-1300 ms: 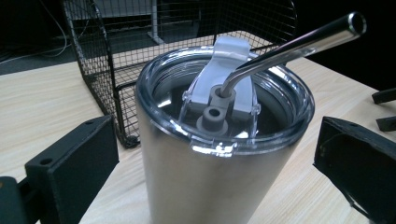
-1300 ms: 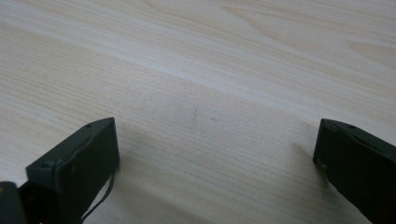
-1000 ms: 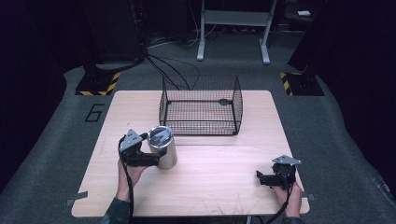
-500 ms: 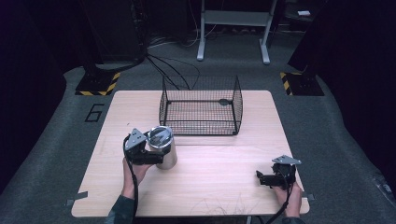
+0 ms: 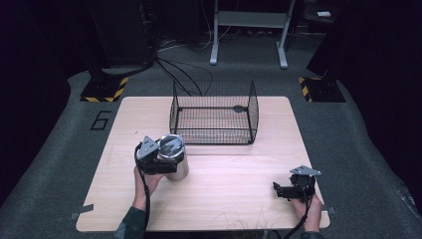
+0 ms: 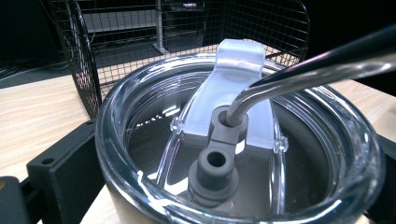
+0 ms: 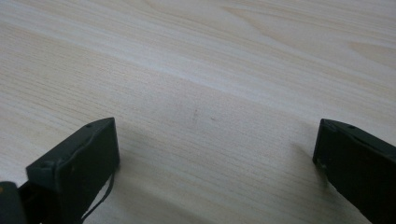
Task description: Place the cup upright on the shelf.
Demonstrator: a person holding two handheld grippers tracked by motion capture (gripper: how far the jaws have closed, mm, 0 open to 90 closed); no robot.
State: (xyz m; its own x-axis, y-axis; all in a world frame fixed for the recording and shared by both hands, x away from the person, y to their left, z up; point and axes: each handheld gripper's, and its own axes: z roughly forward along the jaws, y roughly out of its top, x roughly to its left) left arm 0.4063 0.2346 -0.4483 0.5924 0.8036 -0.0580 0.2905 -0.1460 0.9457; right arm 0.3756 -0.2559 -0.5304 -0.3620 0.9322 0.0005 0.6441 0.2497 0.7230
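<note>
Gripping: left tool (image 5: 169,162) is closed round a steel tumbler (image 5: 175,158), its black jaws pressed to the cup's two sides, low in the left gripper view.
Tumbler: stands upright, left of centre in the high view, just below the basket's lower left corner; whether its base touches the worktop (image 5: 229,199) cannot be told.
Lid: clear lid (image 6: 243,140) on top, with a frosted flip tab and two grey ports.
Straw: bent metal straw (image 6: 299,70) leaves one port toward the upper right of the left gripper view.
Basket: black wire basket (image 5: 214,114), open-topped, sits at upper centre of the high view, just up and right of the tumbler.
Key relation: tumbler's long axis is vertical; the left hand is much the nearer to the basket.
Right tool (image 5: 288,189): jaws wide apart, holding nothing, low over bare wood at the lower right.
</note>
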